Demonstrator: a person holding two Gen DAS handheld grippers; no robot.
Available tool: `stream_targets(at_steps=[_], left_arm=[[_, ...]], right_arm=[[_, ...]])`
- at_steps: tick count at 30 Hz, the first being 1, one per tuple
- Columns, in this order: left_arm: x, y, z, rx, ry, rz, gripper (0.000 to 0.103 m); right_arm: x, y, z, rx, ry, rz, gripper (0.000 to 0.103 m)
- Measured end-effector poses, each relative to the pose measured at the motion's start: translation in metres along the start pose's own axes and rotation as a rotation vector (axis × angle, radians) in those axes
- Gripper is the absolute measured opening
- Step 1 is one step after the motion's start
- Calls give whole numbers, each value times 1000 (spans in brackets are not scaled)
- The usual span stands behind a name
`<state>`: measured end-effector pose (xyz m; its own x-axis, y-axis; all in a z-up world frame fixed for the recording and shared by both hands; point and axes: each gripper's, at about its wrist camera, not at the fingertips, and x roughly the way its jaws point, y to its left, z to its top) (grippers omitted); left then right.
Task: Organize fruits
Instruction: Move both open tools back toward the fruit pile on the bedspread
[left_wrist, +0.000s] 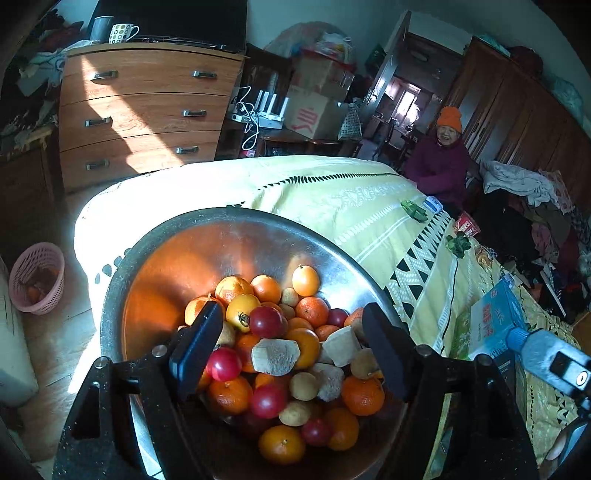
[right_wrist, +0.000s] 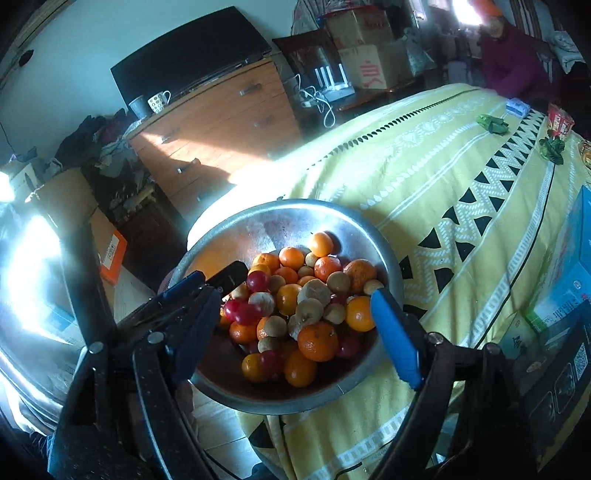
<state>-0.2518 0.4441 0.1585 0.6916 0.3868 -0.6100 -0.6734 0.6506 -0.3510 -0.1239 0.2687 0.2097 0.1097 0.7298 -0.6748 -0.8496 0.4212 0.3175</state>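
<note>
Fruits (left_wrist: 280, 354) are heaped in a round metal bowl (left_wrist: 229, 236) set on the yellow patterned bedspread (left_wrist: 369, 206) near its edge; being mostly round, no clear long axis or heading can be told. The left gripper (left_wrist: 291, 350) is held above the pile with its black jaws spread wide and empty. The right gripper (right_wrist: 295, 314), with blue fingers (right_wrist: 395, 332), is likewise held apart over the bowl, gripping nothing.

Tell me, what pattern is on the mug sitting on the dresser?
The mug is white with coloured dots or rings, clearest in the left wrist view.
</note>
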Motion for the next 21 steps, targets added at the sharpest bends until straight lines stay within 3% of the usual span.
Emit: stream_targets(at_steps=[4, 8, 11, 14, 17, 21], left_arm=[[-10, -12, -1, 10, -9, -18, 79], [-20, -34, -7, 33, -13, -55, 79], [-27, -58, -15, 71, -11, -92, 79], [-34, -90, -29, 124, 3, -144, 79], [-42, -126, -47, 184, 16, -202, 79], [-52, -171, -68, 269, 34, -269, 79]], right_arm=[[-39, -6, -7, 23, -85, -31, 85], [-101, -28, -12, 72, -228, -108, 85], [-152, -46, -20, 94, -337, -207, 88], [-193, -65, -39, 105, -412, -350, 102], [-205, -87, -64, 94, -364, -548, 102], [-212, -117, -103, 130, -281, -699, 102]])
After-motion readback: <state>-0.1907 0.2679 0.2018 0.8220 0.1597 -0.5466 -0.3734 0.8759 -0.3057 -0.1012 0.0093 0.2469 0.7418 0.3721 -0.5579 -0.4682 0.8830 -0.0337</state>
